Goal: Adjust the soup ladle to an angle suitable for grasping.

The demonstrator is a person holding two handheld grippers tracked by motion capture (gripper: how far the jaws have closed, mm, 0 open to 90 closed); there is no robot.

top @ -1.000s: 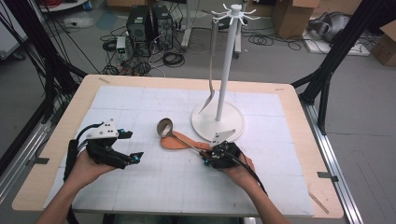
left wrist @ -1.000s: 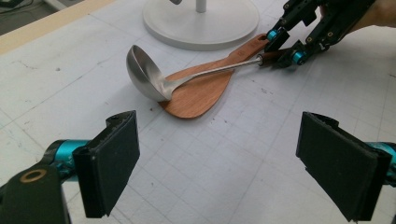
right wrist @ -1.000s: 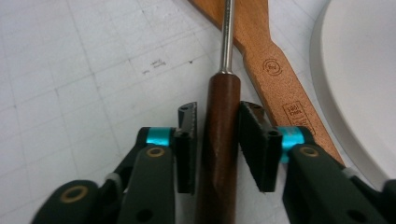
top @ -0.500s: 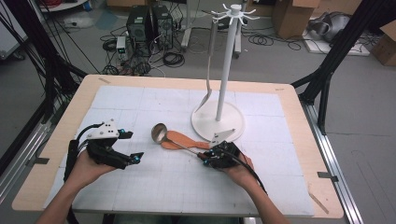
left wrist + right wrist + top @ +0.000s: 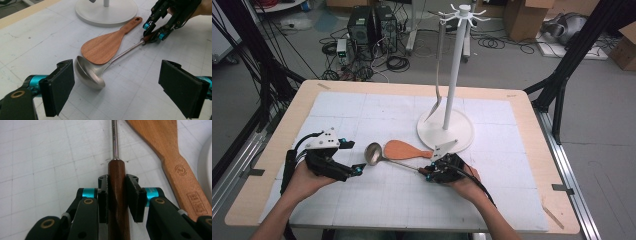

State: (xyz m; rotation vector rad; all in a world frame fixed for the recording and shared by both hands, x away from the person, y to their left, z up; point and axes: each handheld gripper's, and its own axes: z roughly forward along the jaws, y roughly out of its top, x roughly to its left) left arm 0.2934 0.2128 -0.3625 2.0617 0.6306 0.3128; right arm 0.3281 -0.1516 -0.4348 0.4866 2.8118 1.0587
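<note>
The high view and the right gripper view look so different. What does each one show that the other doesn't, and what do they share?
High view alone: the white rack with a utensil hanging from it, the ladle's bowl, the left gripper with jaws apart, both forearms, and the cluttered floor behind the table.

Right gripper view alone: close up, the pads pressing the ladle's dark wooden handle, and a stamp on the wooden spatula.

Both: the ladle, the spatula, the right gripper and the gridded mat.
</note>
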